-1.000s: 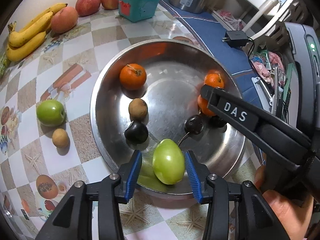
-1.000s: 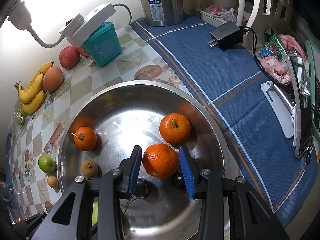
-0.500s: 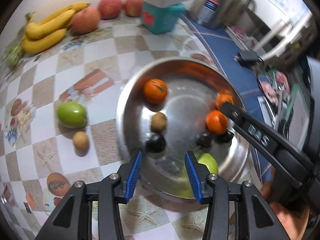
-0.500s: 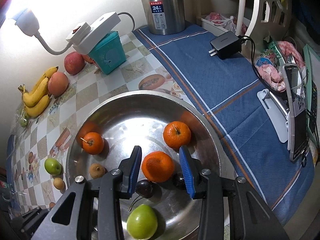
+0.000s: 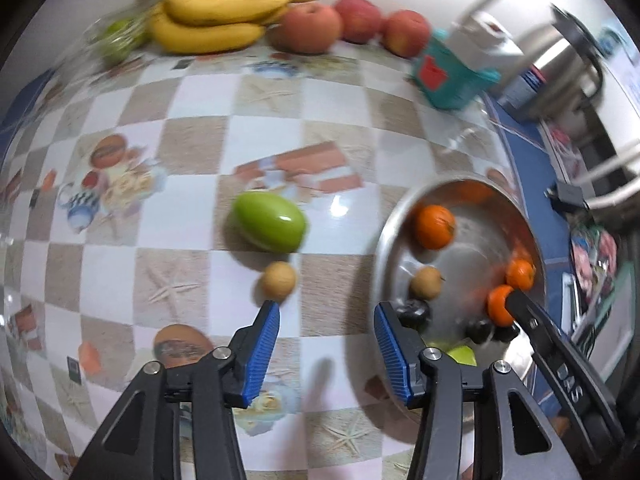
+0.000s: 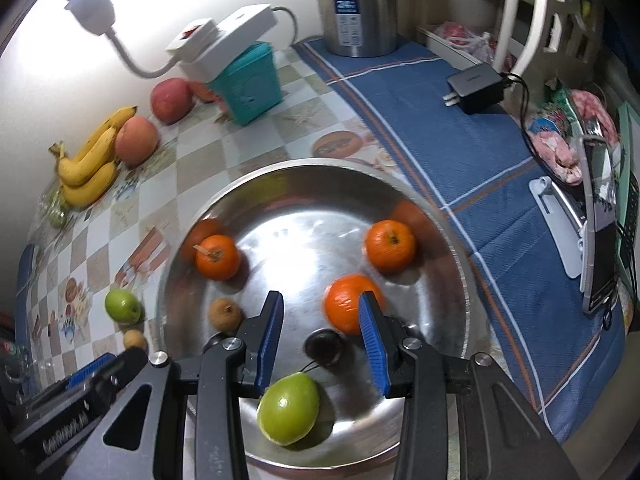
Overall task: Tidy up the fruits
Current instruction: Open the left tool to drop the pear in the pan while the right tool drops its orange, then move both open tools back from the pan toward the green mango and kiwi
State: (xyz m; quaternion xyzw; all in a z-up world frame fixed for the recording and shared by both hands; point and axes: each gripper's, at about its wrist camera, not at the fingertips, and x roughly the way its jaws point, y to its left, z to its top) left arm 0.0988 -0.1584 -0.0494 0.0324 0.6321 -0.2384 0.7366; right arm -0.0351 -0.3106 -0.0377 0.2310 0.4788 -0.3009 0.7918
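My left gripper hangs over the checkered table just left of the steel bowl. Its jaws are opening with nothing between them. A small brown fruit lies just past its left fingertip, and a green fruit lies beyond that. My right gripper is open above the bowl floor and holds nothing. An orange sits behind its right finger. The bowl also holds two more oranges, a green fruit, a brown fruit and dark plums.
Bananas and peaches lie along the back wall. A teal box carries a white power strip. A steel kettle, a black charger and clutter stand on the blue cloth at the right.
The left gripper swung left off the bowl and rolled, leaving the green fruit inside. Its jaws stand wider. The right gripper shifted slightly, so the orange is now at its right finger.
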